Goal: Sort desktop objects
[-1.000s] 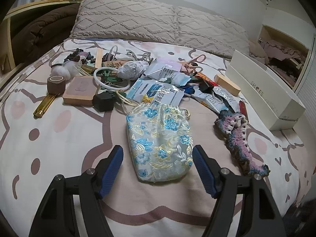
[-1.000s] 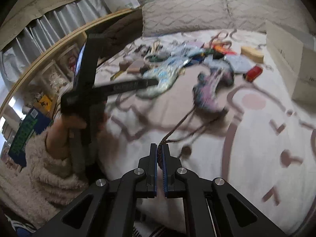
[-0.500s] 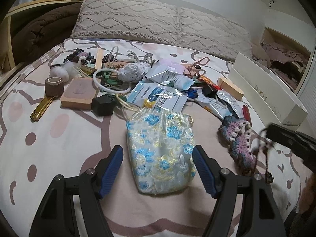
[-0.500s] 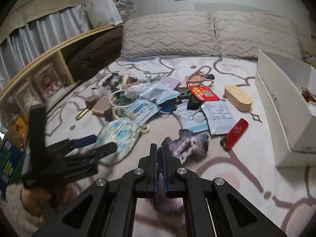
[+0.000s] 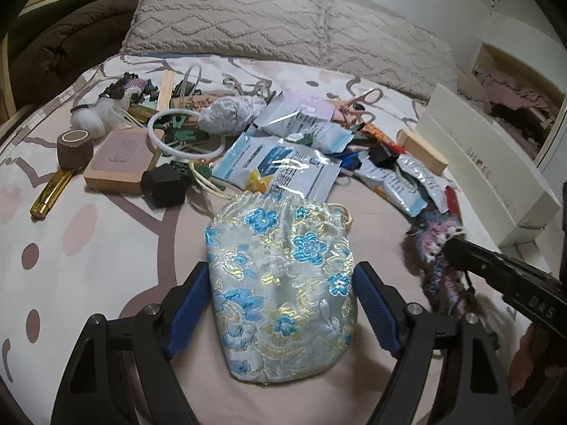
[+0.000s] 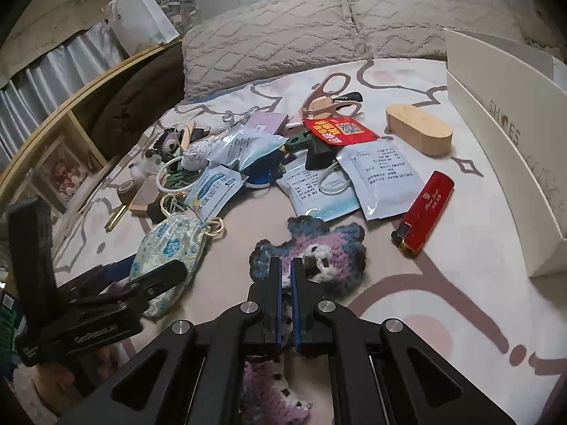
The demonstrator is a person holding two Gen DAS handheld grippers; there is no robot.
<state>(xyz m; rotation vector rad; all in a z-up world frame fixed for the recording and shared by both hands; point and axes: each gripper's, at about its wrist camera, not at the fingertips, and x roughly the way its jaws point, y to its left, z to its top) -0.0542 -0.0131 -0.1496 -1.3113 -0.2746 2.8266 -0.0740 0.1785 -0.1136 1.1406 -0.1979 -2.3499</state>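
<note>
Brocade pouch [image 5: 280,290] lies between opening left gripper [image 5: 280,313]; right gripper [image 6: 286,269] pinches crochet piece [image 6: 312,251].

A home bedroom: a bed [image 5: 106,248] with 2 quilted pillows [image 5: 226,17] and a patterned sheet.

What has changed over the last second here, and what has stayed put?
The right gripper, still shut on the crocheted piece, swung from the bed's edge toward the clutter. The left gripper jaws are opening around the floral pouch, which lies unmoved between them. The clutter pile stayed put.
</note>
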